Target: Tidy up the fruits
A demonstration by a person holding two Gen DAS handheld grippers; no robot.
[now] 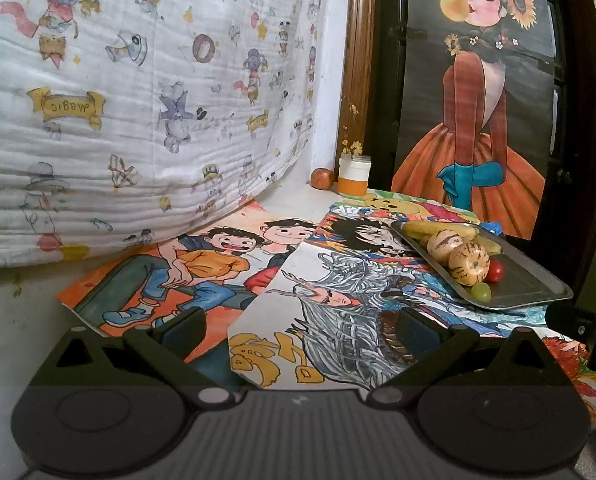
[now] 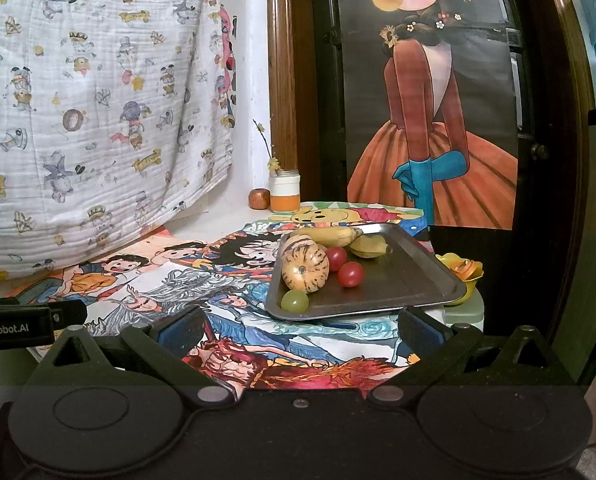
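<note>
A metal tray (image 2: 401,280) (image 1: 529,280) rests on cartoon posters, holding striped pepino melons (image 2: 305,268) (image 1: 469,264), a banana (image 2: 329,236) (image 1: 441,230), a starfruit (image 2: 367,247), two cherry tomatoes (image 2: 350,274) (image 1: 495,271) and a green grape (image 2: 294,301) (image 1: 481,292). My right gripper (image 2: 301,330) hovers open just in front of the tray's near edge, nothing between its fingers. My left gripper (image 1: 299,330) stands open over the posters, left of the tray, empty. A small reddish apple-like fruit (image 1: 322,178) (image 2: 259,199) sits at the back by the wall.
A white-and-orange jar (image 1: 353,176) (image 2: 284,192) with dried flowers stands beside the red fruit. A printed quilt (image 1: 138,100) hangs at left. A painted poster (image 2: 429,120) leans on a dark wooden door behind. An orange paper flower (image 2: 463,268) lies right of the tray.
</note>
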